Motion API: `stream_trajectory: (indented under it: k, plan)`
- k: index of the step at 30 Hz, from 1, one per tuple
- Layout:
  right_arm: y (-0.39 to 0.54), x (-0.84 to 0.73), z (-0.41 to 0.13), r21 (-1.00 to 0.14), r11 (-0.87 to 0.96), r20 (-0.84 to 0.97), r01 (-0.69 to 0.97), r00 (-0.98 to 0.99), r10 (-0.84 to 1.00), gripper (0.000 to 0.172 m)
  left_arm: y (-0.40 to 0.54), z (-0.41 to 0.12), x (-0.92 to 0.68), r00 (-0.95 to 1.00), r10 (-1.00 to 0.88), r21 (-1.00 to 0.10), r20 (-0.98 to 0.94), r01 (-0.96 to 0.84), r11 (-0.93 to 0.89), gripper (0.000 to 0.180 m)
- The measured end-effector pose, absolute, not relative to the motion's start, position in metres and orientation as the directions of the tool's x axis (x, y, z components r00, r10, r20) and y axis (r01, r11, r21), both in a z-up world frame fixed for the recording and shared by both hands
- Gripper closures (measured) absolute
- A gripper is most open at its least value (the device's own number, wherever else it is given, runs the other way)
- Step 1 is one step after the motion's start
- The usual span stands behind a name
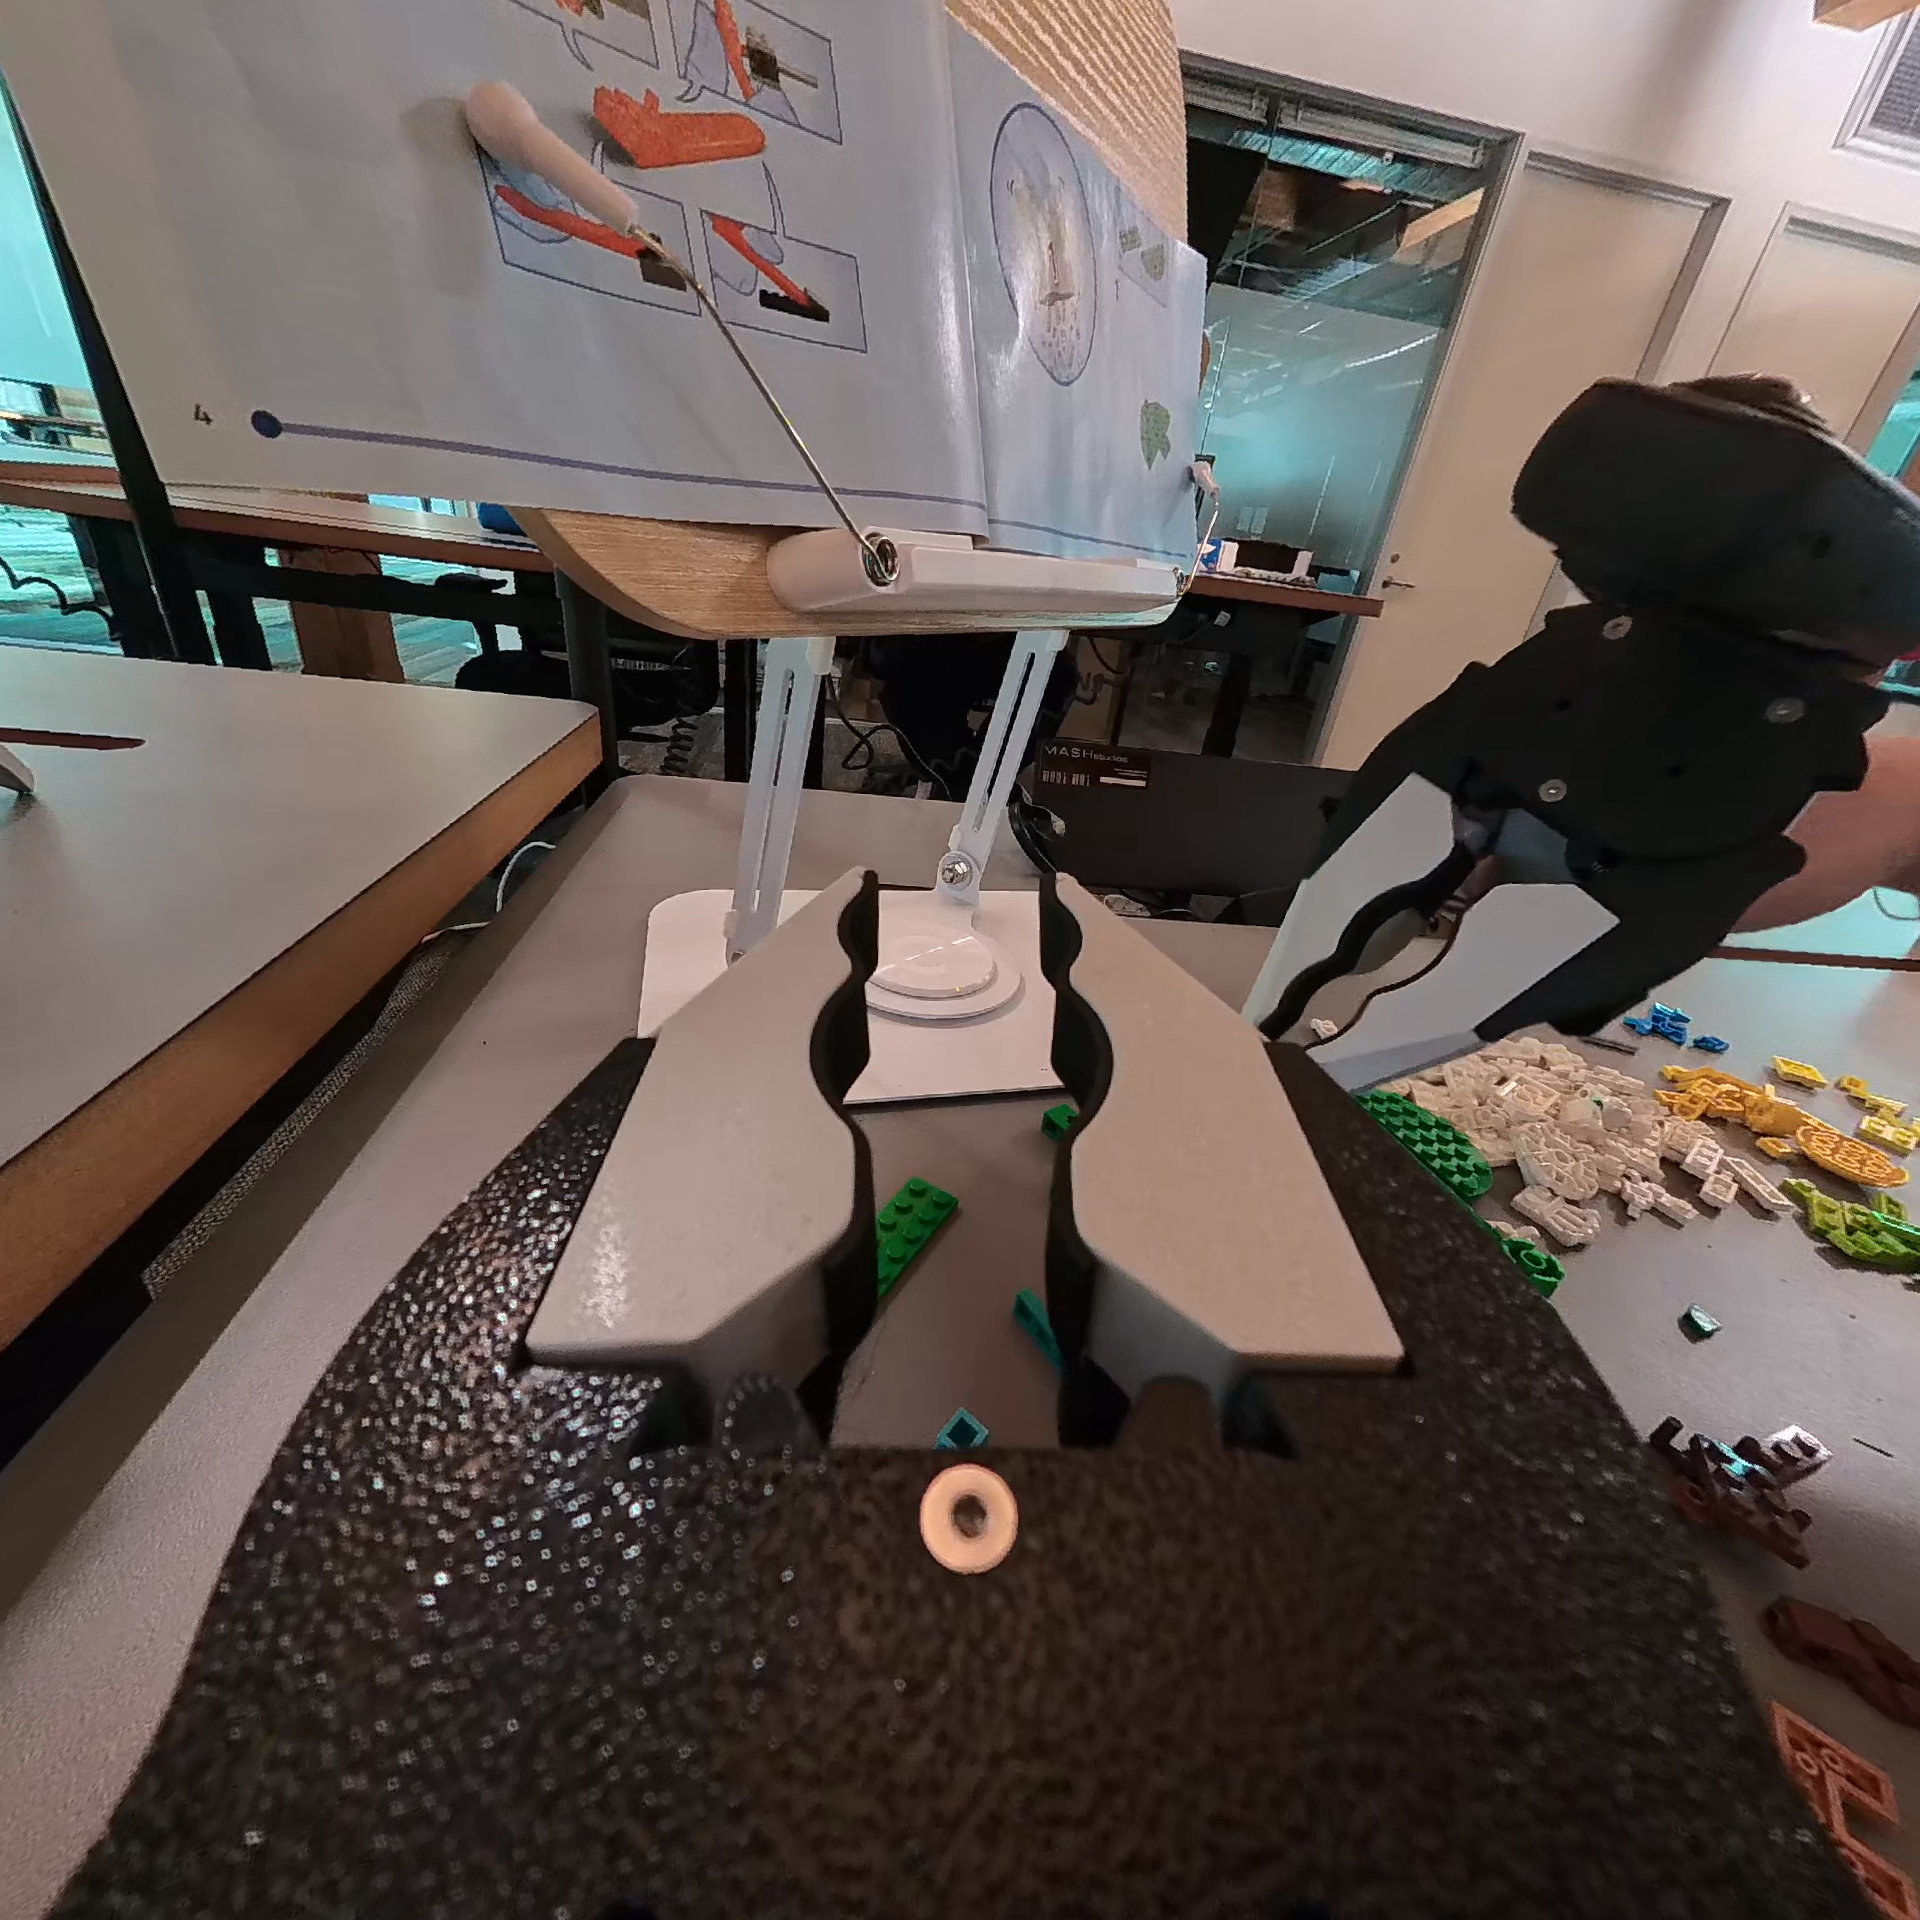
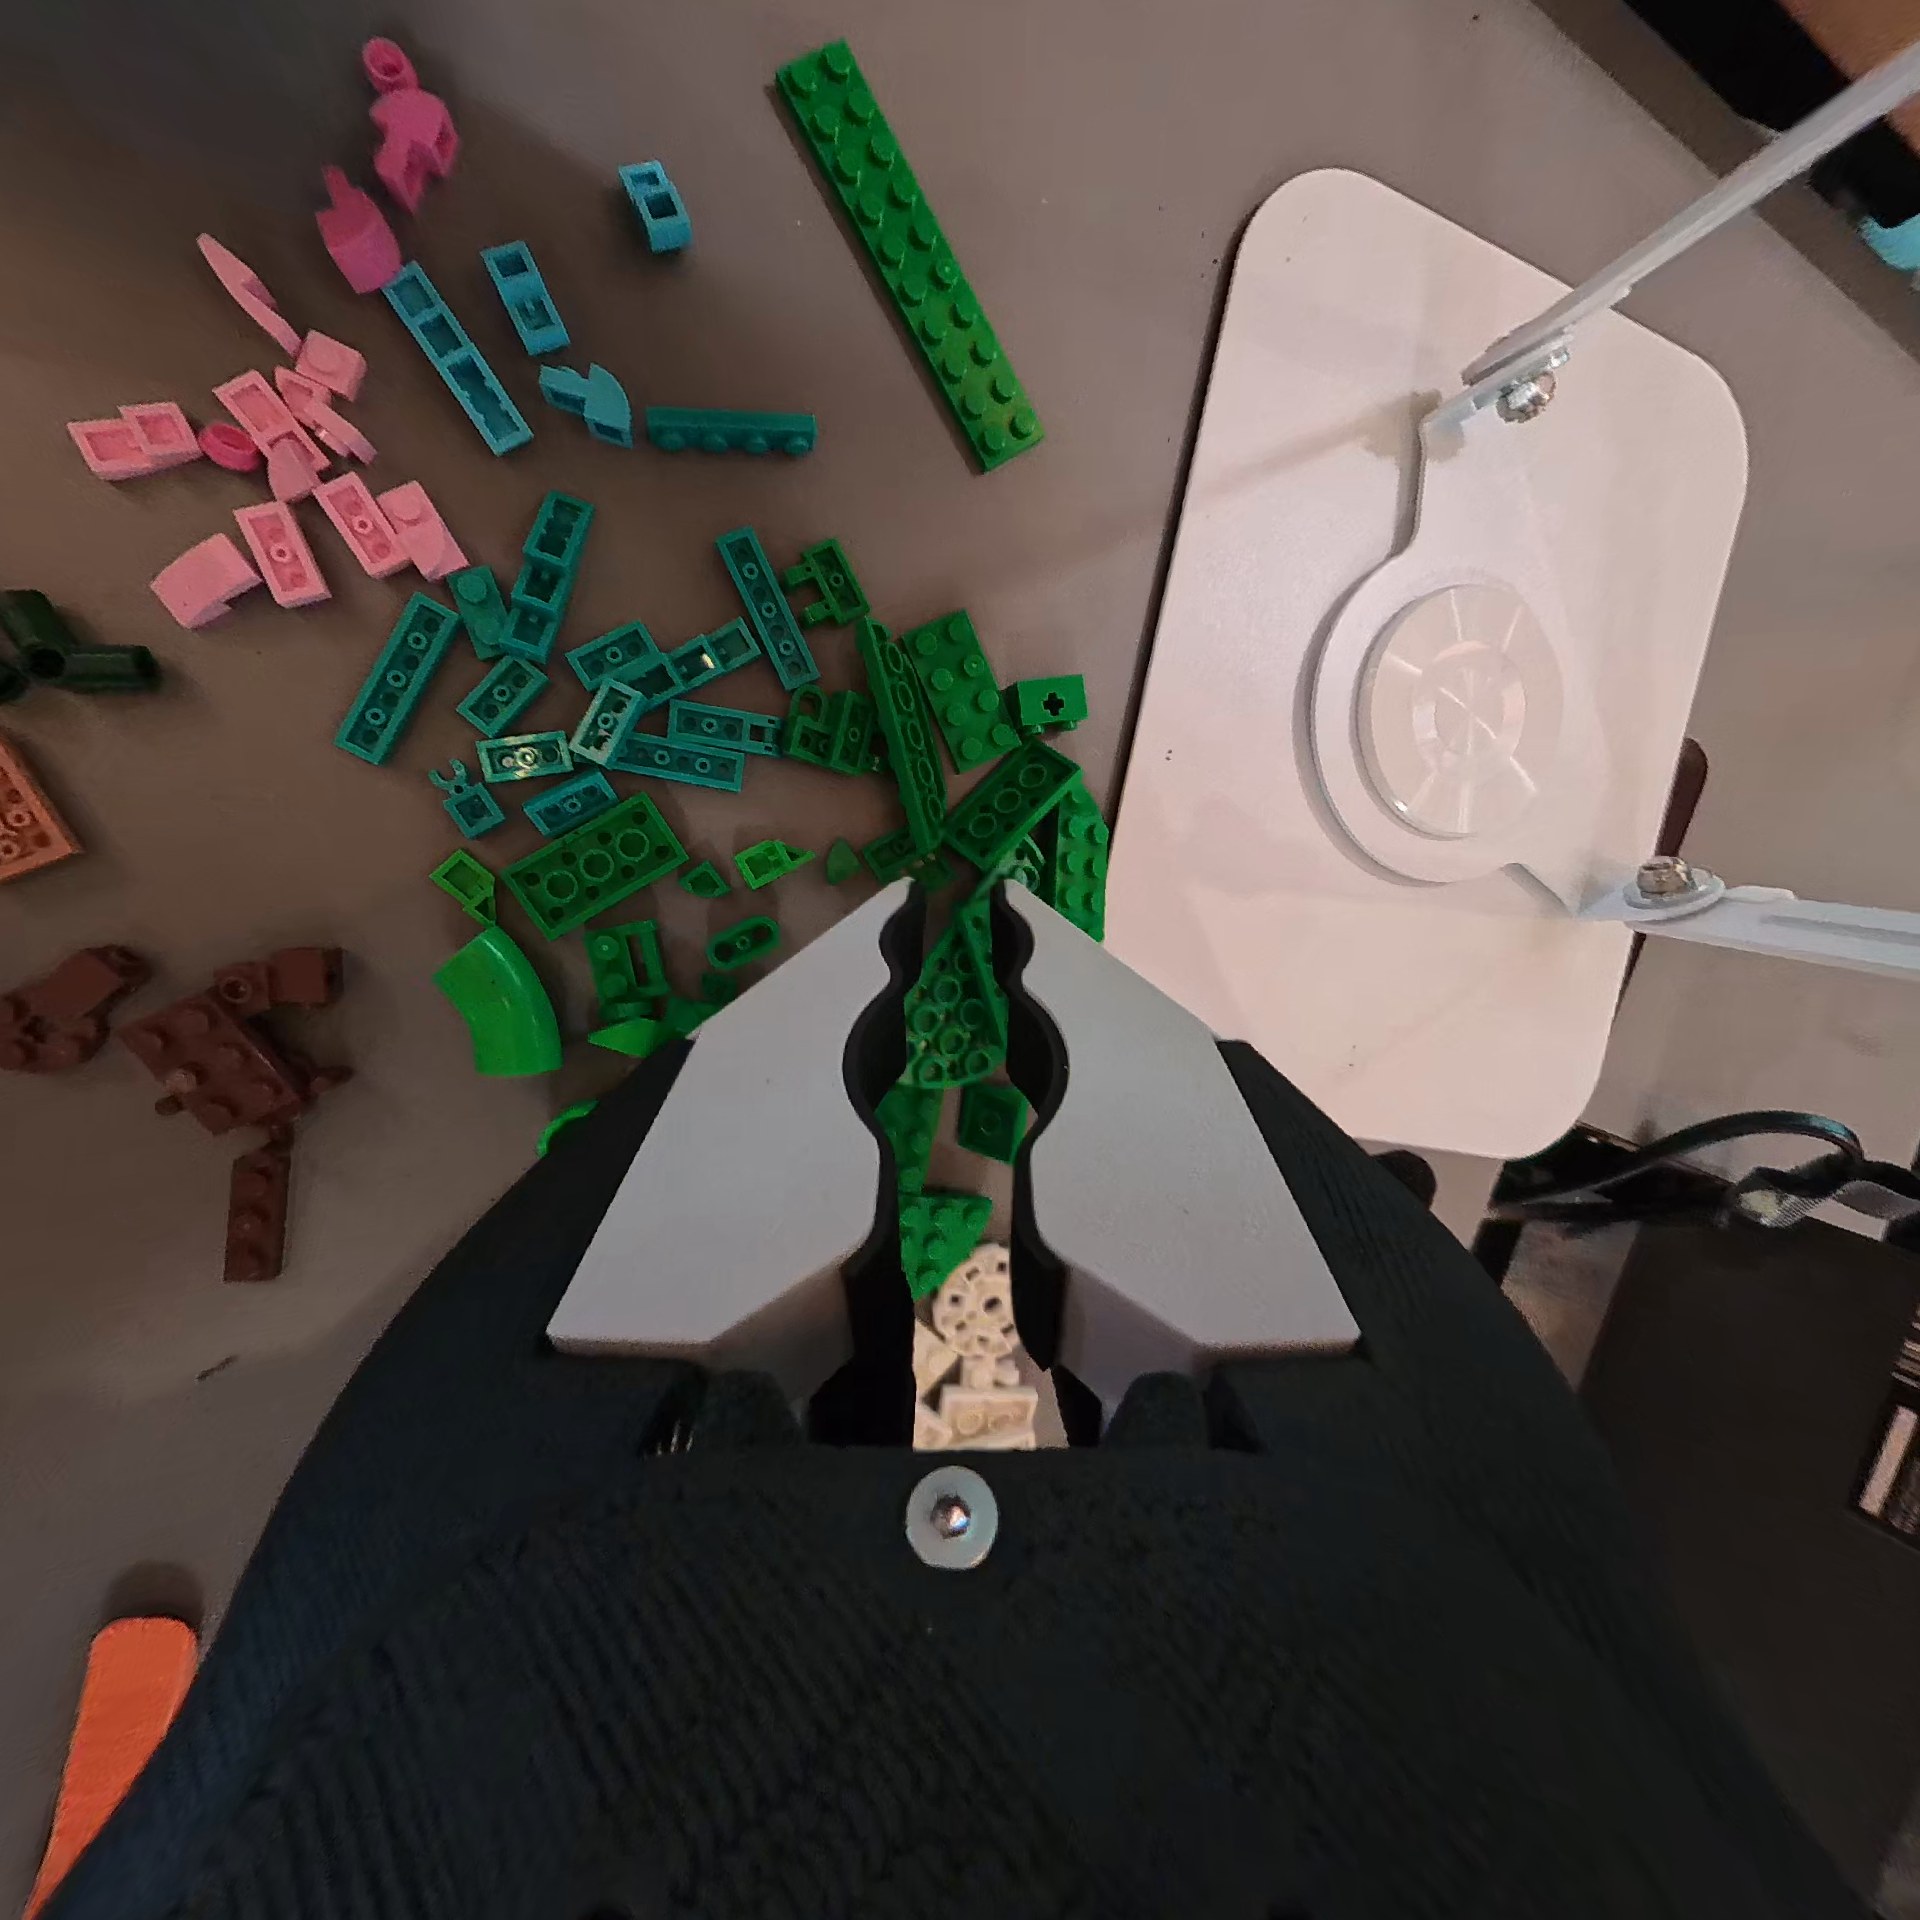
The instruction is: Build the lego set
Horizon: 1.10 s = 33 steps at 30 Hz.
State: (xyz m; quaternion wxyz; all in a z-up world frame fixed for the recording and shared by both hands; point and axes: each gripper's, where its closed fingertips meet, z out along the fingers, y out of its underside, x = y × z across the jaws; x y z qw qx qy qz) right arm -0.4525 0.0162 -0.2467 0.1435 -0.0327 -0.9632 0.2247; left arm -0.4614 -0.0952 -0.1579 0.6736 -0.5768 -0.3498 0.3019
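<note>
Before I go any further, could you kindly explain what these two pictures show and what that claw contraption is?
A person holds two handheld claws, each with a camera looking along its two fingers. The left wrist view shows the left claw, open and empty, above a grey table and facing a white book stand holding an instruction booklet; the right claw appears further off. The right wrist view looks down on sorted toy bricks: pink, teal, green, brown. The right claw is narrowly open over a green curved plate; nothing looks gripped.

Soft indoor light, fisheye edges, slight blur
</note>
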Motion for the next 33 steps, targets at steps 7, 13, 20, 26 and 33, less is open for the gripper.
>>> stream_trajectory:
  k: [7,13,20,26,33]
  plan:
    - [0.055,-0.467,-0.233,-0.413,0.906,0.273,0.088,-0.938,0.216,0.160,-0.094,-0.158,-0.461,0.576,0.808,-0.988,0.124,0.000,0.152,0.152]
    - [0.077,-0.447,-0.249,-0.352,0.912,0.086,0.210,-0.963,0.255,0.147,-0.092,-0.159,-0.461,0.580,0.805,-0.989,0.123,0.002,0.150,0.152]
    - [0.087,-0.438,-0.264,-0.287,0.900,-0.033,0.329,-0.942,0.334,0.141,-0.092,-0.160,-0.461,0.581,0.805,-0.989,0.121,0.003,0.147,0.153]
    - [0.072,-0.433,-0.271,-0.289,0.904,-0.070,0.316,-0.948,0.309,0.144,-0.091,-0.160,-0.461,0.583,0.804,-0.989,0.121,0.004,0.146,0.153]
    - [0.048,-0.432,-0.274,-0.318,0.891,-0.107,0.323,-0.946,0.305,0.144,-0.092,-0.160,-0.461,0.582,0.804,-0.989,0.123,0.006,0.148,0.153]
